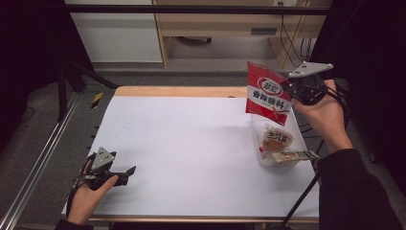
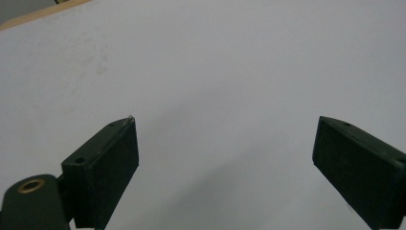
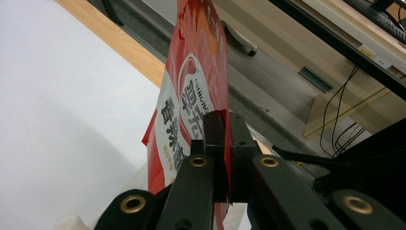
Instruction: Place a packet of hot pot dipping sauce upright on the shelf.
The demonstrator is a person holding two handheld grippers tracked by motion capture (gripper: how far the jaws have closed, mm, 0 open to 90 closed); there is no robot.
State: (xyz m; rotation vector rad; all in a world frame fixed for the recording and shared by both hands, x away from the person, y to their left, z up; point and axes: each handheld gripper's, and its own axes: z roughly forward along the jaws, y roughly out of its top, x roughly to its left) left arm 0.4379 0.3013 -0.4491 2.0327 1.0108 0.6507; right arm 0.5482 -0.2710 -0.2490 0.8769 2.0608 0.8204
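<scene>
Red pkt (image 1: 267, 94) pinched in right gripper (image 1: 287, 86), held up above clear bin (image 1: 261, 155) w/ two pkts already inside; not yet dropped in. Left gripper (image 1: 129, 171) spread wide, idle on table (image 1: 191, 143).

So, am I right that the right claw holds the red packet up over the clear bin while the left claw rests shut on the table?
Not quite: the left claw is open, jaws wide apart in the left gripper view. The right claw does hold the red packet over the bin.

A glossy red foil packet (image 1: 267, 93), a matt white tabletop (image 1: 191, 143) edged in wood.
</scene>
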